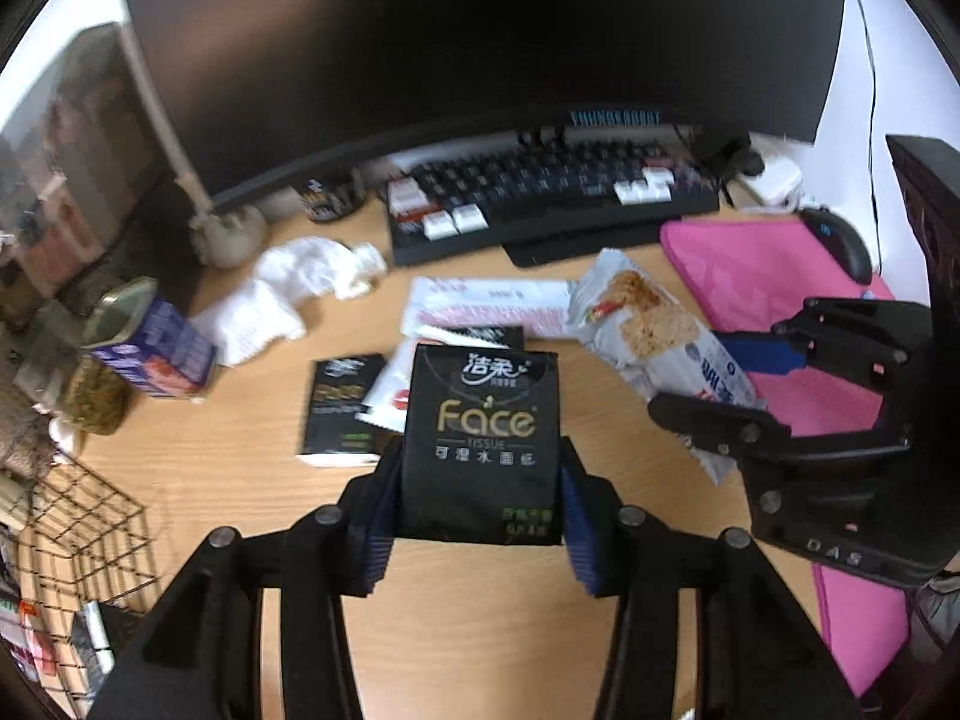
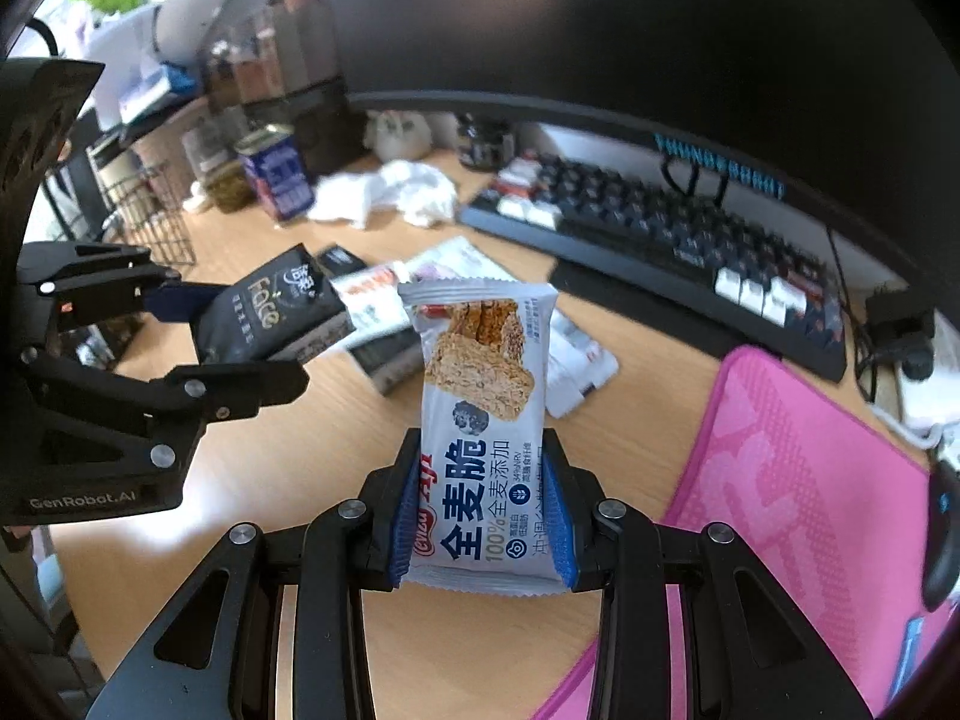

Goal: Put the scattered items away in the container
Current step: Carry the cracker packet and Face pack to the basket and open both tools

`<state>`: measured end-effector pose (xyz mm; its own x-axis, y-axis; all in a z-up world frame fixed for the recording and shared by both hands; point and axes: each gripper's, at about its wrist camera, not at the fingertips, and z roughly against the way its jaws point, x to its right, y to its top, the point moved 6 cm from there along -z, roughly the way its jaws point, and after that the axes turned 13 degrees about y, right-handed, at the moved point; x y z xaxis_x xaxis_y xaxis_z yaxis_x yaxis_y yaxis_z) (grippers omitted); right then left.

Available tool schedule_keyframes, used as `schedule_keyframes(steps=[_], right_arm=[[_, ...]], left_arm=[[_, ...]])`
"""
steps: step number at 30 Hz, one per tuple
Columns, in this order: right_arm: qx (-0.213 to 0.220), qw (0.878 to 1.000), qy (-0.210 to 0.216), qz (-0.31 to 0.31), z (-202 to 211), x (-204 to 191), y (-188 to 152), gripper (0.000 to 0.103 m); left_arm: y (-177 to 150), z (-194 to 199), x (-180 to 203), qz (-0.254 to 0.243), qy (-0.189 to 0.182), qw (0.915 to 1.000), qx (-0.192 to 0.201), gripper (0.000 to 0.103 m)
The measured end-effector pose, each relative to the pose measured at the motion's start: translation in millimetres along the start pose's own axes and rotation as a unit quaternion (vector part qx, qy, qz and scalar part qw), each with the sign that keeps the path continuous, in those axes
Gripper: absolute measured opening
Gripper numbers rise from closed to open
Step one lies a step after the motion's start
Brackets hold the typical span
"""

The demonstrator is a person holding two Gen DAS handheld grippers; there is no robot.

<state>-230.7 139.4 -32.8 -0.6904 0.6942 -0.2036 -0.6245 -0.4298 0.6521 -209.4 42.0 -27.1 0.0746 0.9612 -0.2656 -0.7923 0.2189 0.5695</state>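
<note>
Both my tongs hold one packet each, raised over the wooden desk.

My left gripper (image 1: 477,516) is closed on the black tissue pack (image 1: 480,441); its two blue pads press the pack's lower sides, and the pack stands upright between the fingers, with the word "Face" toward the camera. My right gripper (image 2: 480,531) is closed on the white cereal bar packet (image 2: 480,420), gripped at its lower half, and the top part stands up free above the fingers. Under them on the desk (image 1: 240,468) lie more small packets (image 1: 489,306) and crumpled white tissue (image 1: 300,282), in front of the keyboard (image 1: 552,192). The wire basket (image 1: 78,534) stands at the left edge of the desk, well apart from both packets.
</note>
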Motion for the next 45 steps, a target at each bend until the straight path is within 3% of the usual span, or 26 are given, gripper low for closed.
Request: schedule_keyframes(steps=[6, 11, 17, 20, 25, 30, 42, 45], right_arm=[[0.02, 0.998, 0.023, 0.058, 16.9, -64.1, 34.4, 0.035], [0.027, 0.991, 0.045, 0.121, 11.8, -138.4, 66.6, 0.035], [0.029, 0.978, 0.097, 0.18, -11.3, -232.0, 95.4, 0.035], [0.021, 0.971, 0.119, 0.204, -28.2, -273.9, 102.6, 0.035], [0.007, 0.962, 0.147, 0.231, -53.1, -323.6, 106.5, 0.035], [0.0, 0.955, 0.167, 0.247, -68.9, -349.3, 103.9, 0.035], [-0.005, 0.955, 0.17, 0.244, -77.0, -348.0, 100.5, 0.035], [0.006, 0.956, 0.151, 0.251, -75.4, -347.0, 102.8, 0.042]], left_arm=[[-9.6, 37.2, -47.8, 0.038, 0.025, 0.9986, 0.027, 0.052], [-38.7, 60.4, -116.8, 0.1, 0.057, 0.9929, 0.03, 0.052], [-93.0, 77.4, -201.6, 0.158, 0.115, 0.9806, 0.015, 0.052], [-121.9, 80.0, -237.0, 0.192, 0.125, 0.9733, 0.003, 0.052], [-148.3, 80.1, -273.8, 0.223, 0.15, 0.9631, -0.006, 0.052], [-166.6, 75.8, -285.6, 0.242, 0.154, 0.9578, -0.02, 0.052], [-170.4, 62.7, -286.2, 0.237, 0.161, 0.9576, -0.03, 0.053], [-169.4, 64.2, -285.8, 0.225, 0.187, 0.9559, -0.03, 0.068]])
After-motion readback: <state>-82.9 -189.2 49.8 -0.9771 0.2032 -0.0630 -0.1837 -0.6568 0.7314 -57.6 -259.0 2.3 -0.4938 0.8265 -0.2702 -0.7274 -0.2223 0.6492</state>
